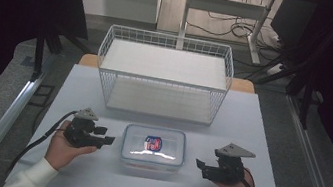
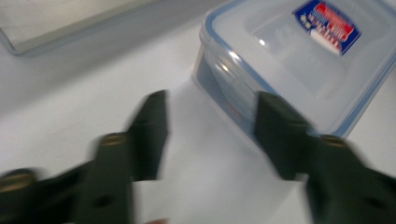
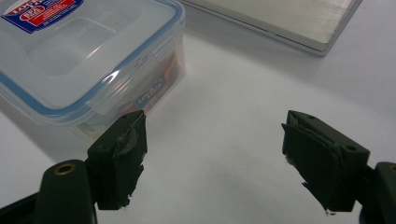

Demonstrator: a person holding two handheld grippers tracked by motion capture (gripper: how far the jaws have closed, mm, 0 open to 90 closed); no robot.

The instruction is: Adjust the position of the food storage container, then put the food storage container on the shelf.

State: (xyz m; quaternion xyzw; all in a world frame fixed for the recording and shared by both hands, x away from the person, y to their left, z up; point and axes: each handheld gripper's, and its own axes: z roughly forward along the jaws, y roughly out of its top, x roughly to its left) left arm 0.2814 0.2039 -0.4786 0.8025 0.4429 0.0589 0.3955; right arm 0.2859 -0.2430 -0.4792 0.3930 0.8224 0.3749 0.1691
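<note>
A clear plastic box (image 1: 153,151) with a blue-rimmed snap lid and a red-and-blue sticker sits on the pale bench (image 1: 84,90), between the two claws and in front of a white wire basket (image 1: 164,73). The left claw (image 1: 108,136) is released beside the box's left end, the right claw (image 1: 200,167) released just off its right end. The right gripper view reveals a printed label behind the box's glossy wall.

Left gripper (image 1: 108,136) and right gripper (image 1: 201,167) face inward, fingers (image 3: 119,154) apart, empty.
</note>
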